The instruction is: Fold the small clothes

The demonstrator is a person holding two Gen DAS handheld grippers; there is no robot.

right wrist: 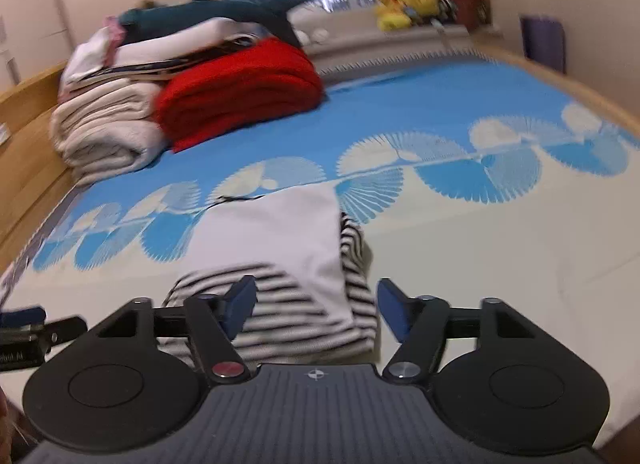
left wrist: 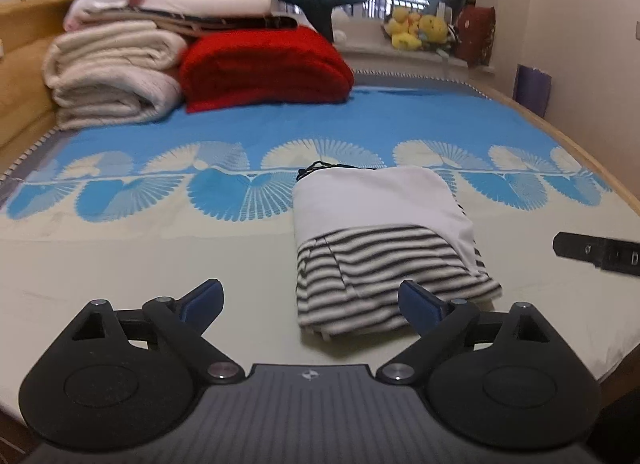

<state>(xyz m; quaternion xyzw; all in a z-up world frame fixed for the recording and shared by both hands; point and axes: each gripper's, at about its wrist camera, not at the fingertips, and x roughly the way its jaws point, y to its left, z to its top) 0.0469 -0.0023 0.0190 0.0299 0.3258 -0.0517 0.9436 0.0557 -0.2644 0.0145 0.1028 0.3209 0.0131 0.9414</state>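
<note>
A small folded garment [left wrist: 380,240], white on top with black-and-white stripes below, lies on the cream part of the bed sheet [left wrist: 160,256]. My left gripper [left wrist: 310,302] hovers just in front of it, open, its blue pads [left wrist: 204,300] clear of the cloth. In the right wrist view the same garment [right wrist: 288,248] lies ahead and slightly left. My right gripper [right wrist: 316,306] is open above its near striped edge, nothing pinched between the pads [right wrist: 390,306]. The right gripper's finger [left wrist: 592,252] pokes in at the left view's right edge.
A stack of folded blankets, cream [left wrist: 112,71] and red [left wrist: 264,67] with dark and white ones on top, sits at the bed's far left. Plush toys [left wrist: 416,29] line the window sill. A wooden bed frame [left wrist: 24,63] runs along the left; a wall stands at the right.
</note>
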